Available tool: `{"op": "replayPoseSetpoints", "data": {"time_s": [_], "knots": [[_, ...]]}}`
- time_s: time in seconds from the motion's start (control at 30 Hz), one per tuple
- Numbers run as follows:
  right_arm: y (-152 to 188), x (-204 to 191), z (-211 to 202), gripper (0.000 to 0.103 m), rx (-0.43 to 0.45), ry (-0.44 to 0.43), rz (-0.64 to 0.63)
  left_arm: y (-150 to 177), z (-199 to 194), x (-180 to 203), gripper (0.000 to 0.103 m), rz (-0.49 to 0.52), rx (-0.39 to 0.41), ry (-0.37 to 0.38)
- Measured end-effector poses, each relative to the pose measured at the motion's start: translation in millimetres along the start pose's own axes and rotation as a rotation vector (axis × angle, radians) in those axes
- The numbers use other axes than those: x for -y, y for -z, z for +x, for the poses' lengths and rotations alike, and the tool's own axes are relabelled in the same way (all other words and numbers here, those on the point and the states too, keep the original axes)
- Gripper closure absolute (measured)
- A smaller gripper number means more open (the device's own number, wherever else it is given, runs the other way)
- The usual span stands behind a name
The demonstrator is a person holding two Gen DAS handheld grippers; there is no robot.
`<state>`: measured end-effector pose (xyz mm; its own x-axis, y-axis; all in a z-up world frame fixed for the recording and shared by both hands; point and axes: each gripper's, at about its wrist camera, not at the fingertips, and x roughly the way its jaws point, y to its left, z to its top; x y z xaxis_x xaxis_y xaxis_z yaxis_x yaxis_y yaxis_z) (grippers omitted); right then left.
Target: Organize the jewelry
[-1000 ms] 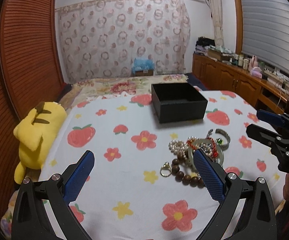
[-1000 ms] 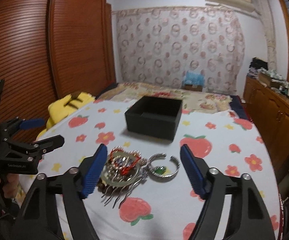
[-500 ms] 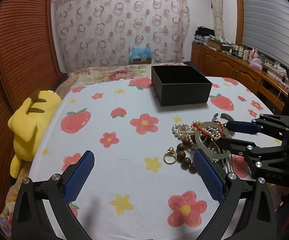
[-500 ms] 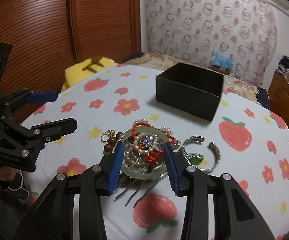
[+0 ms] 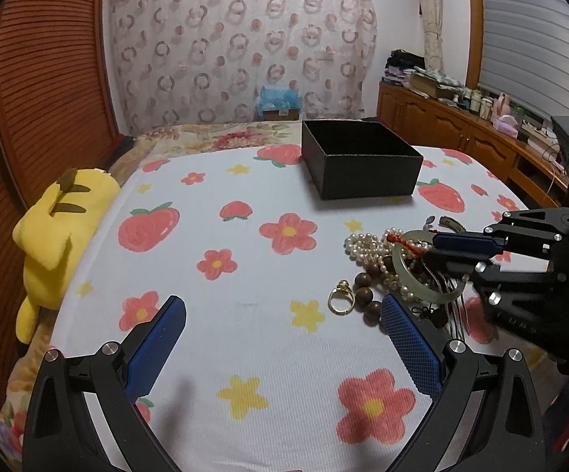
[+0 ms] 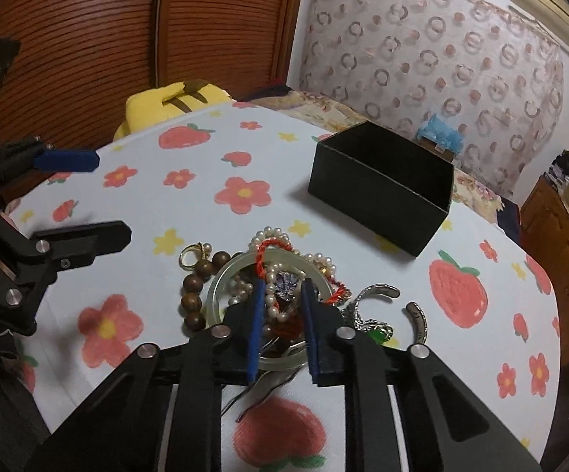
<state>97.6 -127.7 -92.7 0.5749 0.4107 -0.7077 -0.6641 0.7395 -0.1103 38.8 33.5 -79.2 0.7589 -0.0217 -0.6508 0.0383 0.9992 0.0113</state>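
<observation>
A jewelry pile lies on the flowered bedspread: pearl strand [image 5: 367,246] [image 6: 272,234], pale jade bangle [image 5: 422,295] [image 6: 221,279], red cord [image 6: 262,251], wooden beads [image 5: 363,295] [image 6: 192,299], gold ring [image 5: 341,301] [image 6: 192,255] and silver cuff [image 6: 418,318]. My right gripper [image 6: 283,287] [image 5: 429,249] is down in the pile's middle, shut on a flowered hair comb [image 6: 286,281], with pearls also caught between the pads. My left gripper [image 5: 280,303] [image 6: 87,196] hovers open and holds nothing, just left of the pile. The open black box [image 5: 363,173] [image 6: 378,196] stands behind.
A yellow plush toy [image 5: 60,232] [image 6: 170,102] lies at the bed's left edge beside the wooden slatted doors. A wooden cabinet [image 5: 461,133] with clutter runs along the right wall. Bare bedspread spreads left of the pile.
My right gripper swung in and down onto the pile, and its jaws went from wide open to shut around the pile's middle. My left gripper sank slightly and stayed open.
</observation>
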Motion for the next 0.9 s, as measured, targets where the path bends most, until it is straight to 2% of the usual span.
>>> {"op": "replayPoseSetpoints", "data": {"time_s": [0.33,0.9], "knots": [[-4.2,16.3,-23.5,0.097,0.086,-0.010,0.068,6.5,4.8,4.7,0.007,0.005,-0.009,0.010],[-40.5,37.4,-98.1,0.097,0.273,0.043,0.064,5.0,5.0,8.3,0.007,0.008,-0.015,0.017]]}}
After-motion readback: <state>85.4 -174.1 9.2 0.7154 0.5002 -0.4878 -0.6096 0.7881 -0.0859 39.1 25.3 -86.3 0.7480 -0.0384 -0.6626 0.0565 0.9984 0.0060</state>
